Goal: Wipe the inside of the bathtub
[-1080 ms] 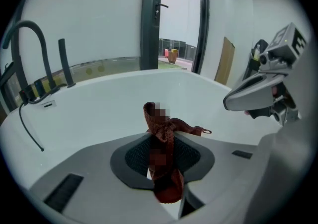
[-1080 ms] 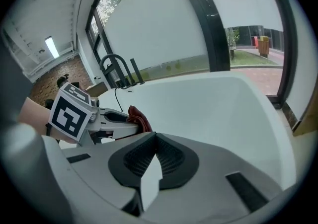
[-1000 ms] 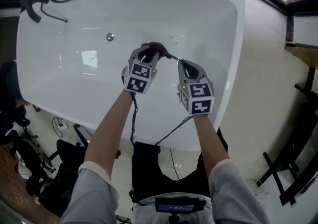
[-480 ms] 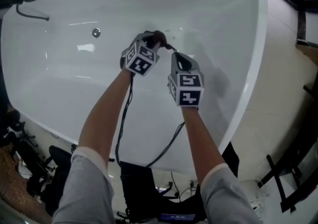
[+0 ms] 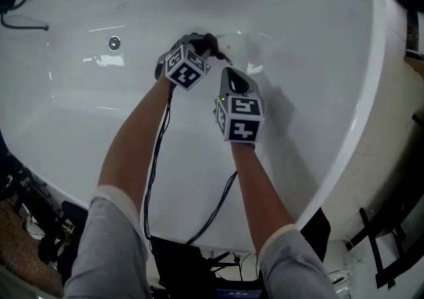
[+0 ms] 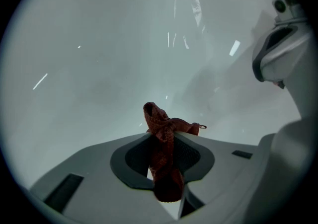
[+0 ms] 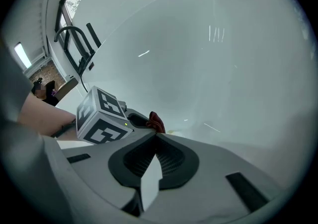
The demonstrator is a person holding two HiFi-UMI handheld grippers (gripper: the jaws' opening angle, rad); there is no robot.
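Observation:
A white bathtub [image 5: 358,112] fills the head view. My left gripper [image 5: 207,44] is down inside it, shut on a dark red cloth [image 5: 209,42]. In the left gripper view the red cloth [image 6: 161,133] bunches up between the closed jaws of the left gripper [image 6: 166,156], just above the tub's inner wall [image 6: 99,59]. My right gripper [image 5: 228,73] hangs just to the right of the left one, jaws together and empty. The right gripper view shows the right gripper [image 7: 155,141] shut, with the left gripper's marker cube [image 7: 99,116] and the cloth [image 7: 156,121] beyond it.
The round metal drain [image 5: 114,42] sits in the tub floor to the left. A black tap fitting [image 7: 74,44] stands at the tub's far end. Black cables [image 5: 159,158] trail from the grippers over the near rim. Dark furniture legs [image 5: 391,225] stand on the tiled floor at right.
Both grippers have reached deeper into the tub and the view has moved closer over it. The left gripper still holds the cloth.

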